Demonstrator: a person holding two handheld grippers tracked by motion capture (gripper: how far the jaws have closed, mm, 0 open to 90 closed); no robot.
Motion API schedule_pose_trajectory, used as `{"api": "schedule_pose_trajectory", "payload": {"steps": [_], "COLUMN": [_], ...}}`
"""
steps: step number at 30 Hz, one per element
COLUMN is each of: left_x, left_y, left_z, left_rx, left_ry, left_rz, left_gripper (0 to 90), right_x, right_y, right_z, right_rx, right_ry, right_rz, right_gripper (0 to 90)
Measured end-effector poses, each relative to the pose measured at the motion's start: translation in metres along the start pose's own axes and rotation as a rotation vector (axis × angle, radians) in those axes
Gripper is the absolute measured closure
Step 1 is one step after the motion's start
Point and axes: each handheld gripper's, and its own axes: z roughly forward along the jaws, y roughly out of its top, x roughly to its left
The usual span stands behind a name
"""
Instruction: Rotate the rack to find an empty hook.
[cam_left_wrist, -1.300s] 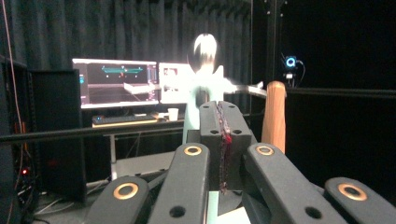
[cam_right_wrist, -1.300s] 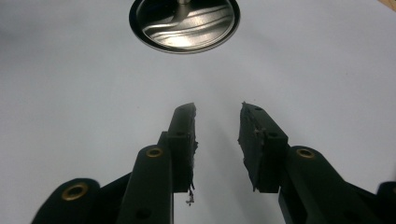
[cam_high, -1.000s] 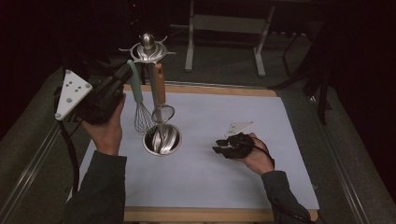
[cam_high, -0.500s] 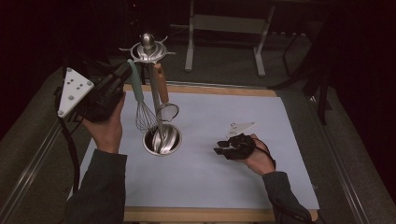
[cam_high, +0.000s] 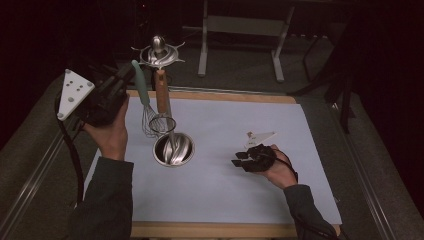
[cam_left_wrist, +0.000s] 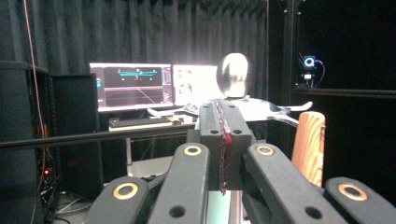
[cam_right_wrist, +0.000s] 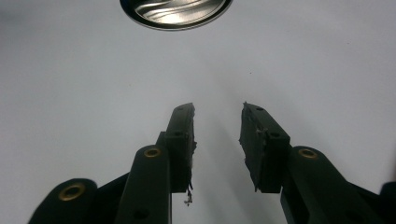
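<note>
A steel utensil stand with a knob (cam_high: 159, 42) and a round base (cam_high: 173, 149) stands at the mat's left. From it hang a teal-handled whisk (cam_high: 141, 85) and a wooden-handled utensil (cam_high: 161, 92). My left gripper (cam_high: 131, 70) is raised, its shut tips at the top of the teal handle; whether they pinch it I cannot tell. In the left gripper view the jaws (cam_left_wrist: 223, 109) meet in front of the knob (cam_left_wrist: 235, 74), beside the wooden handle (cam_left_wrist: 308, 144). My right gripper (cam_high: 237, 159) lies low over the mat, its jaws (cam_right_wrist: 217, 112) just opening, nothing between them, pointing at the base (cam_right_wrist: 175, 11).
A white mat (cam_high: 225, 200) covers a wooden-edged table (cam_high: 210, 231). A metal frame (cam_high: 240, 25) stands behind the table. Lit monitors (cam_left_wrist: 133, 86) glow in the dark room beyond the stand.
</note>
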Motion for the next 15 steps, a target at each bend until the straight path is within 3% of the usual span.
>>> {"api": "schedule_pose_trajectory", "payload": {"steps": [15], "left_x": [0.012], "left_y": [0.002], "left_z": [0.009], "left_rx": [0.030], "left_ry": [0.028], "left_rz": [0.002], "left_gripper": [90.0], "right_x": [0.000], "right_y": [-0.001], "right_z": [-0.001], "right_rx": [-0.002], "right_ry": [-0.002], "right_rz": [0.005], "right_gripper": [63.5]}}
